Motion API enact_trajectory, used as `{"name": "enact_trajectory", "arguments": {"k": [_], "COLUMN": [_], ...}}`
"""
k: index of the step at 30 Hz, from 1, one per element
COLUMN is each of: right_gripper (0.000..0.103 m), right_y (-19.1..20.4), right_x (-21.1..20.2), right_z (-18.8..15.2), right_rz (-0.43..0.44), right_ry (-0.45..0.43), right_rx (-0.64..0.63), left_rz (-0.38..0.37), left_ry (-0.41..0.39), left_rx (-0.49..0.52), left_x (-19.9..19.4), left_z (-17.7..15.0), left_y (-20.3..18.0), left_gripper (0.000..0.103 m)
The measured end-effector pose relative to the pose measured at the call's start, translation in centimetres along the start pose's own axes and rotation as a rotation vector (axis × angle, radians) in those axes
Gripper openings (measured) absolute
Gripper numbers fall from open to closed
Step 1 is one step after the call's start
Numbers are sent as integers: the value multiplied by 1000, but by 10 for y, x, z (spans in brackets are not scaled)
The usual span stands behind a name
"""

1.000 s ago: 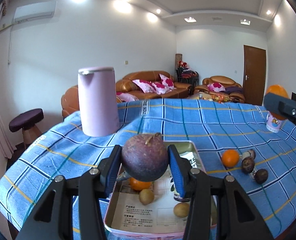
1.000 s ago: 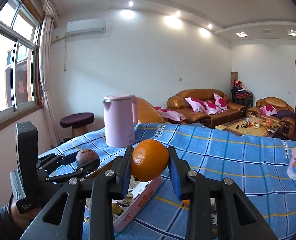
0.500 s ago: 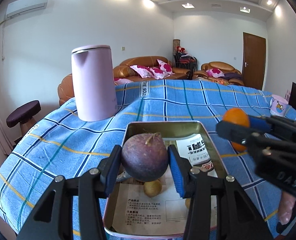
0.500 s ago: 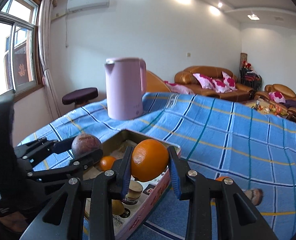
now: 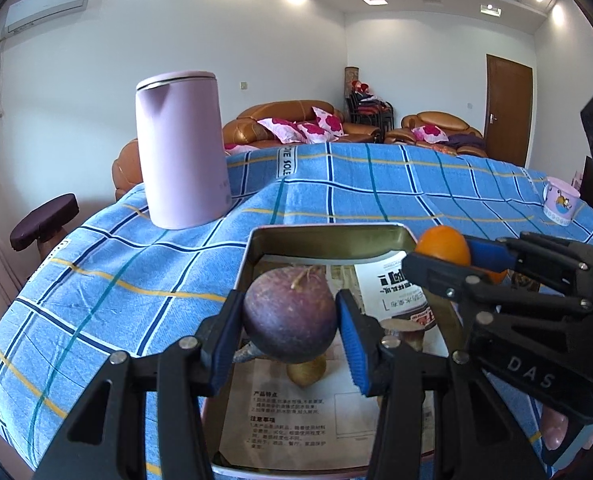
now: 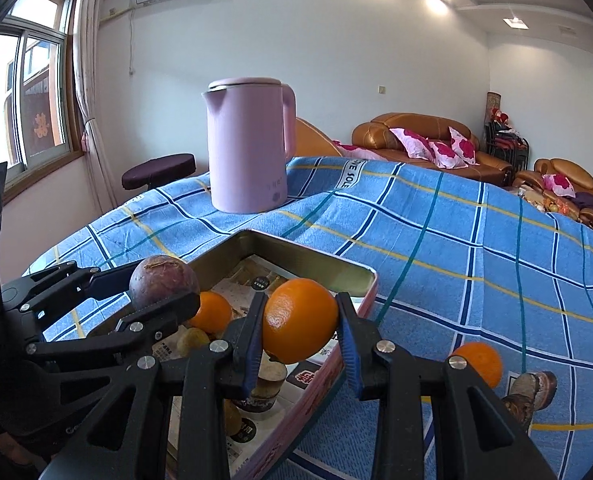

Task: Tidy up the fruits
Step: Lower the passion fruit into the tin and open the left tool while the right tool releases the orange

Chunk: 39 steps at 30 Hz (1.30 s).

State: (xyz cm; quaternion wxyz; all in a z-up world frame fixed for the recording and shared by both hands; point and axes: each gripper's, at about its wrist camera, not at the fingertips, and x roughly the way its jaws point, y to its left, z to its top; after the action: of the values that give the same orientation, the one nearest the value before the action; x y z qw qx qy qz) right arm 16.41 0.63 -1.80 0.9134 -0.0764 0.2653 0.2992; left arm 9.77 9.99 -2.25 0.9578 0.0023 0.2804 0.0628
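kettle [image 5: 180,152] on table behind tin [image 5: 328,236] | cup [image 5: 561,207] far right | loose orange [image 6: 478,362] on cloth right of tin | sofa [image 6: 416,140] behind table

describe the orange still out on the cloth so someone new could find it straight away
Start at the tin tray on the blue checked tablecloth. Outside its long pink side, on the bare cloth, lies a lone orange with a brownish fruit piece beside it. The other oranges are either in the tray or clamped in the right gripper; this one rests free on the cloth.
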Motion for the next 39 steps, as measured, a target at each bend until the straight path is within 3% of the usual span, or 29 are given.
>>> {"name": "enact_trajectory", "arguments": {"k": [9, 29, 32, 33, 36, 39], "right_gripper": [36, 36, 36, 37, 52, 54], "right_y": [0, 1, 1, 2, 2, 0], "right_x": [11, 25, 25, 25, 25, 22], "right_z": [-3, -1, -1, -1, -1, -2], "right_rz": [5, 23, 24, 26, 21, 27], "right_ry": [26, 80, 79, 79, 78, 68], "right_rx": [3, 6, 1, -3, -3, 9], "left_rz": [6, 39, 42, 44, 43, 35], "left_ry": [34, 28, 30, 29, 30, 31], "left_rx": [12, 51, 50, 51, 43, 32], "left_x": [9, 11, 11, 11, 10, 9], "left_z": [-4, -8, -9, -9, -9, -8], "left_y": [1, -5, -5, -6, -5, -4], "left_gripper": [49, 50, 56, 61, 62, 63]}}
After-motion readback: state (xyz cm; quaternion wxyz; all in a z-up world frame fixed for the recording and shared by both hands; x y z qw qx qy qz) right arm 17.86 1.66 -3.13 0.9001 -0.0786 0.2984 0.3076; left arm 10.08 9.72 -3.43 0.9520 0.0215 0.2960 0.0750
